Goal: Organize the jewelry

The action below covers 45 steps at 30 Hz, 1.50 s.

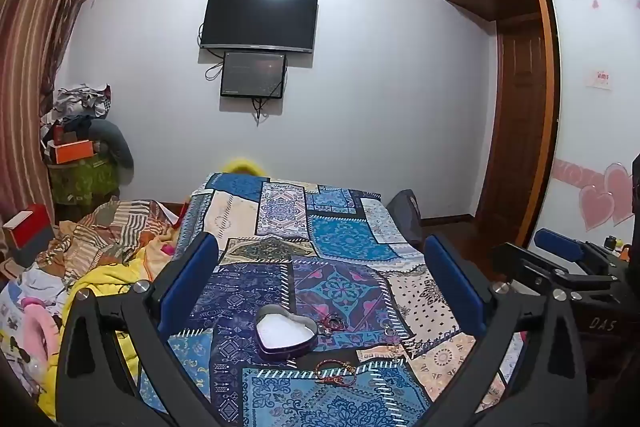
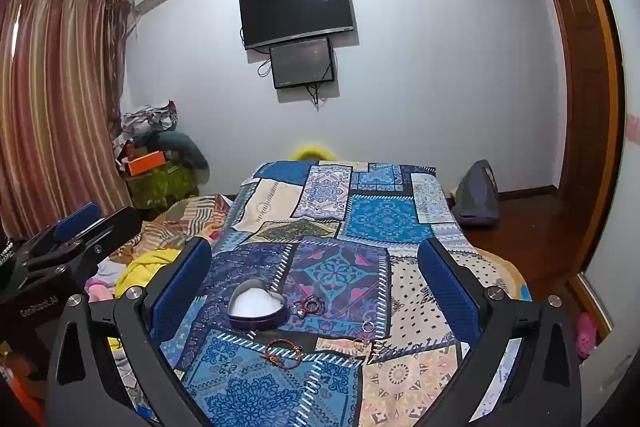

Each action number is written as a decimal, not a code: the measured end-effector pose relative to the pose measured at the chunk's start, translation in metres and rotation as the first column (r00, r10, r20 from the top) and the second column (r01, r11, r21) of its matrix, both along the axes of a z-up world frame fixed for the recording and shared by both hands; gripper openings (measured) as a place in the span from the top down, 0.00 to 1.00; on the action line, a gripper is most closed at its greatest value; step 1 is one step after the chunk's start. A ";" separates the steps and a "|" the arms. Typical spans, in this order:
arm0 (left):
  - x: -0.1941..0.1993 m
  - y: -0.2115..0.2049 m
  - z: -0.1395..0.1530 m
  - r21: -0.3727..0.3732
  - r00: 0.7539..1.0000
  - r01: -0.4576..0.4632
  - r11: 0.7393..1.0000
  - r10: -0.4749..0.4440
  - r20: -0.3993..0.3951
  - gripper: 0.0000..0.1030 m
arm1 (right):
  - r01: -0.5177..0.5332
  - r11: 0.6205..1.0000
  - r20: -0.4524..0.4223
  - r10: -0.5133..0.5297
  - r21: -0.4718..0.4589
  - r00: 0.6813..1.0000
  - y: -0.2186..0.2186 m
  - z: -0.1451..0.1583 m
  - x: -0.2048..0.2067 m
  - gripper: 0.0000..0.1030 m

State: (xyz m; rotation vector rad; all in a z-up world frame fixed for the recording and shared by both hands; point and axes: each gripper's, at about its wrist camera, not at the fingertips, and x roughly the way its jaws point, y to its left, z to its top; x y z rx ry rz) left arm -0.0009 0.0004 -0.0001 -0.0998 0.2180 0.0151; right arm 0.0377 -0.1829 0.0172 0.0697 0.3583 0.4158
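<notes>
I hold both grippers above the patchwork bedspread point(image 1: 344, 239), and nothing is packed yet as far as I can judge. My left gripper point(image 1: 320, 255) has its blue pads spread wide with nothing between them; my right gripper point(image 2: 316, 259) is spread the same way and also carries nothing.

The heart-shaped tin point(image 1: 285, 334) sits open on the spread, low in the left view at about 6 o'clock from centre, and its white lining shows bare, with no piece inside. All the jewelry lies loose around it. A red braided bracelet point(image 1: 335, 373) rests at 5 o'clock from the tin, near but apart. A dark red bracelet with a small charm point(image 1: 331, 323) lies just beside the tin's rim at 3 o'clock. A small silver ring point(image 2: 368, 325) lies farther out at 3 o'clock, and a pale gold piece point(image 2: 360, 345), too small to name, sits at 4 o'clock.

So every pickup remains: four pieces to lift and drop into the tin. I see no lid.
</notes>
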 end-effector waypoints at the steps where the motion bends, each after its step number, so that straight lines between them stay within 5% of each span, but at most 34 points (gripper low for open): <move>1: -0.001 0.000 0.000 0.000 1.000 -0.005 1.000 0.005 0.002 0.00 | 0.000 1.000 -0.001 0.000 0.001 1.000 0.000 0.000 0.000 0.01; 45: 0.000 -0.003 -0.002 0.032 1.000 -0.014 0.999 0.014 -0.014 0.00 | 0.001 1.000 0.006 -0.001 -0.008 1.000 0.000 0.004 -0.002 0.01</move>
